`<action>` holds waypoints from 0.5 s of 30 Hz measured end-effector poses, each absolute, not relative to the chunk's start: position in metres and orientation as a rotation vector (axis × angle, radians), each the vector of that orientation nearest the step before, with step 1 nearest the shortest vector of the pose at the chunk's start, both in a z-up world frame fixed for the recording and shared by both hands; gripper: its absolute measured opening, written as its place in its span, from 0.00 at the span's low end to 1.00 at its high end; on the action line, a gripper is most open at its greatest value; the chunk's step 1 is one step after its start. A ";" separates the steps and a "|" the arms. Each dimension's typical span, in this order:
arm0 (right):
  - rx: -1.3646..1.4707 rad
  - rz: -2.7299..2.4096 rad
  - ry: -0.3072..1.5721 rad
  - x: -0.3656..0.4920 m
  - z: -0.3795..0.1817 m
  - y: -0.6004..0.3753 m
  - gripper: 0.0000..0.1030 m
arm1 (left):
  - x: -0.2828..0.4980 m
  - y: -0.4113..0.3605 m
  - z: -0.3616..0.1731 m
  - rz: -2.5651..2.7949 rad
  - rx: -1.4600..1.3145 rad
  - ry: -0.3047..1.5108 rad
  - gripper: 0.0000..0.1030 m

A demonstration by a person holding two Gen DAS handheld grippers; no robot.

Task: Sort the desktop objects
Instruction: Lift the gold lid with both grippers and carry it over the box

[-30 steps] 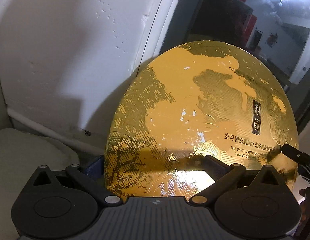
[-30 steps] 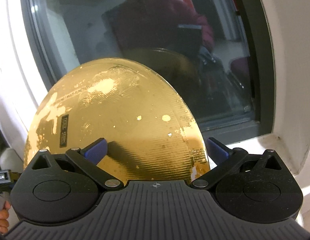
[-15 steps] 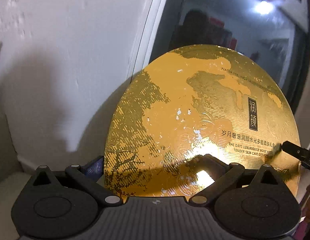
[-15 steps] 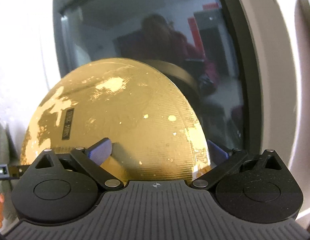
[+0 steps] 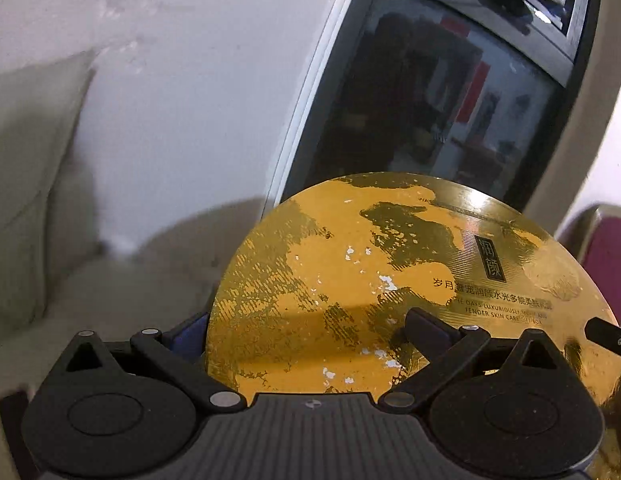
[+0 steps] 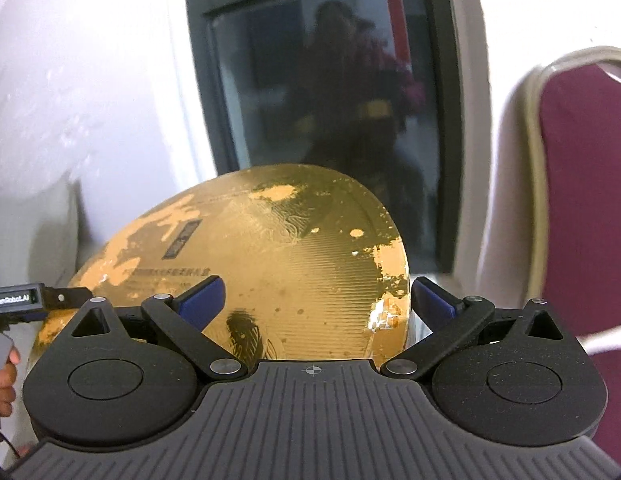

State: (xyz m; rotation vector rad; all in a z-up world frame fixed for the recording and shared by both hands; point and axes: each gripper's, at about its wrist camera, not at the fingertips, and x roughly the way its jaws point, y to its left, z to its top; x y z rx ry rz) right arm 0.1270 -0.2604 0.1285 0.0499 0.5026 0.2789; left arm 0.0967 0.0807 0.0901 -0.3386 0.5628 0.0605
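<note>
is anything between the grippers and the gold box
No. Both the left gripper and the right gripper already straddle the gold box at opposite edges; nothing visible lies between.

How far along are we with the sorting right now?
Done: nothing I can confirm, as no sorted items show. In hand: the round gold box, both grippers clamping its edge, left gripper and right gripper, lifted before a dark window. Left: setting it down; no spot is visible.
</note>
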 end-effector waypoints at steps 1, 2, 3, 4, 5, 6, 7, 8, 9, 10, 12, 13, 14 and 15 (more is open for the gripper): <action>0.060 0.273 0.522 0.111 0.129 -0.264 0.99 | 0.084 0.080 0.088 0.061 -0.344 0.585 0.98; 0.073 0.266 0.538 0.097 0.129 -0.267 0.99 | 0.072 0.078 0.086 0.060 -0.349 0.606 0.98; 0.082 0.259 0.551 0.085 0.128 -0.269 0.99 | 0.061 0.075 0.084 0.058 -0.353 0.626 0.98; 0.088 0.251 0.562 0.072 0.127 -0.272 0.99 | 0.050 0.073 0.082 0.056 -0.358 0.646 0.98; 0.092 0.243 0.572 0.060 0.127 -0.275 0.99 | 0.040 0.071 0.081 0.053 -0.359 0.664 0.98; 0.096 0.232 0.582 0.047 0.125 -0.277 0.99 | 0.032 0.067 0.080 0.047 -0.356 0.678 0.98; 0.100 0.220 0.594 0.037 0.124 -0.280 0.99 | 0.025 0.063 0.080 0.042 -0.351 0.689 0.98; 0.108 0.207 0.605 0.026 0.124 -0.283 0.99 | 0.018 0.059 0.079 0.036 -0.345 0.700 0.98; 0.115 0.194 0.615 0.015 0.124 -0.285 0.99 | 0.012 0.055 0.078 0.030 -0.340 0.709 0.98; 0.122 0.180 0.617 0.006 0.125 -0.289 0.99 | 0.008 0.052 0.077 0.020 -0.336 0.716 0.98; 0.124 0.147 0.608 -0.012 0.129 -0.296 0.99 | 0.002 0.049 0.076 -0.007 -0.334 0.728 0.98; 0.125 0.131 0.604 -0.021 0.132 -0.300 0.99 | 0.001 0.047 0.074 -0.021 -0.335 0.731 0.98; 0.126 0.114 0.599 -0.030 0.134 -0.304 0.99 | -0.002 0.042 0.072 -0.039 -0.336 0.729 0.98; 0.127 0.098 0.595 -0.039 0.136 -0.307 0.99 | -0.006 0.037 0.070 -0.059 -0.336 0.727 0.98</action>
